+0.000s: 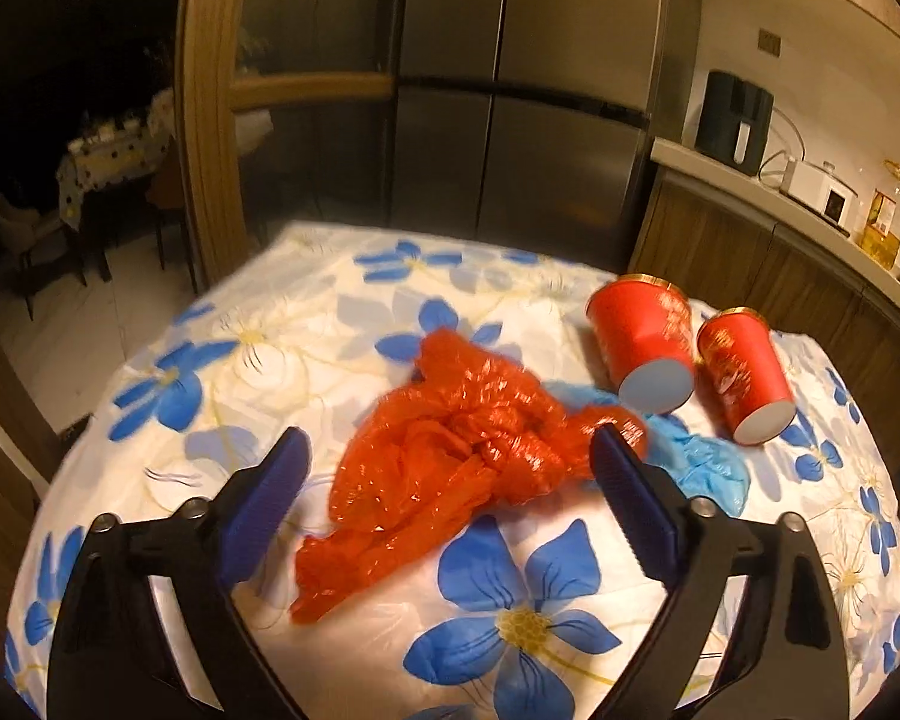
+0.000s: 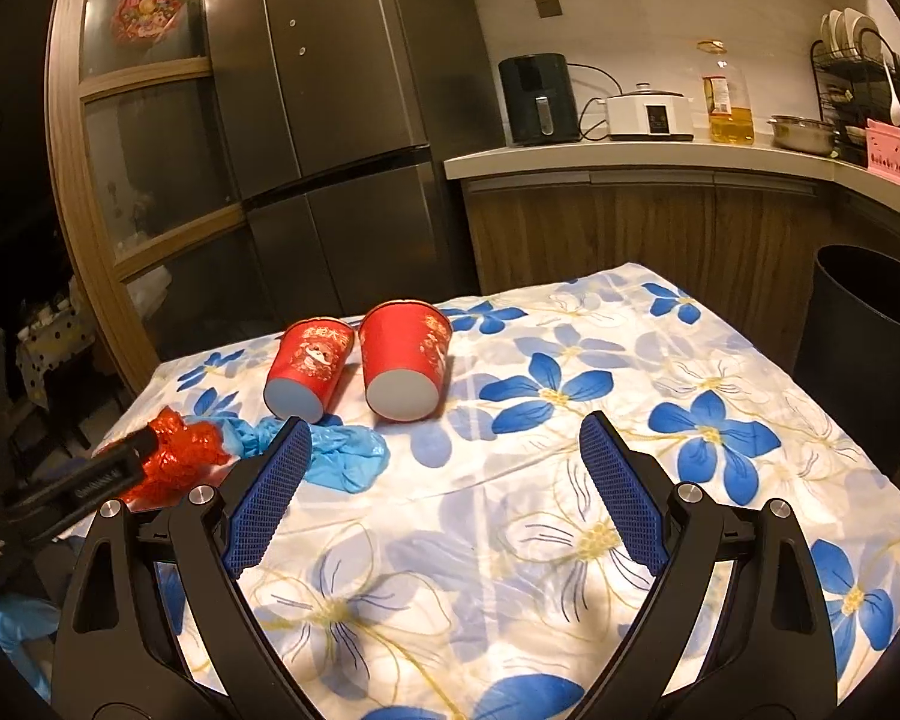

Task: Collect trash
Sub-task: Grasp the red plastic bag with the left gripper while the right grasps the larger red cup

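Right now the left tool [image 1: 450,462] stands spread wide, empty, straddling the crumpled red bag [image 1: 450,462], whose long axis runs from 7 to 1 o'clock. The right tool [image 2: 441,450], also apart, idles farther off. Bench [image 1: 282,312] edges lie well clear; the bin [image 2: 870,324] waits at 2 o'clock.

red cups [image 2: 354,372], blue-flowered white cloth [image 2: 570,480], blue-padded black claw [image 2: 444,438]

a crumpled red plastic bag [image 1: 450,468] lies on the floral cloth, touching a crumpled blue glove [image 1: 699,459]; two red paper cups [image 1: 645,339] [image 1: 747,372] (on their sides, white bases showing) lie beside them.
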### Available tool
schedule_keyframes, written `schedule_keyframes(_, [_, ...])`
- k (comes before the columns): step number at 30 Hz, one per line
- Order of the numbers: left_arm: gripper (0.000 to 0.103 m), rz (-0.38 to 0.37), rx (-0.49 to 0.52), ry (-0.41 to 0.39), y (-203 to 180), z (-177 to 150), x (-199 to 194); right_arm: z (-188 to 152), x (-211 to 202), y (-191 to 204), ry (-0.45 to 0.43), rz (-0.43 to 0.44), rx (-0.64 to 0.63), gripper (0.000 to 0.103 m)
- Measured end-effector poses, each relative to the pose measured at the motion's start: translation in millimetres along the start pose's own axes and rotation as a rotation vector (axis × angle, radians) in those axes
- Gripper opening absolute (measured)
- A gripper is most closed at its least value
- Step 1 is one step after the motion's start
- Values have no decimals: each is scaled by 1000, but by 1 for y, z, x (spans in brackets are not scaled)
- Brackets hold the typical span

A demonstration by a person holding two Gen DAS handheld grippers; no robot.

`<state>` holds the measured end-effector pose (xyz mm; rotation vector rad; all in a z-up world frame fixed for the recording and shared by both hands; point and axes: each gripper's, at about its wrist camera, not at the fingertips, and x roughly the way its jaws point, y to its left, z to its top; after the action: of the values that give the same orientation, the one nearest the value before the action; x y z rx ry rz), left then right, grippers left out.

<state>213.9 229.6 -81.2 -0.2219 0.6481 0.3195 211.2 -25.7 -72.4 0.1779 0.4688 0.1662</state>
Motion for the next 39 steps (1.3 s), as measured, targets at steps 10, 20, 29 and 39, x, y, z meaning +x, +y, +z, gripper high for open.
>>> schedule_keyframes(10, [46,-83,12,93,-4,-9,16,6,23,4,10,5,-1,90])
schedule_keyframes(20, [19,-94,1,70,-3,-13,-3,19,59,7,33,15,-12,90])
schedule_keyframes(29, [4,-119,-44,-19,4,-11,-38,25,112,8,124,35,6,86])
schedule_keyframes(39, [4,-151,-31,-65,-6,-1,-42,26,147,20,208,78,-1,63])
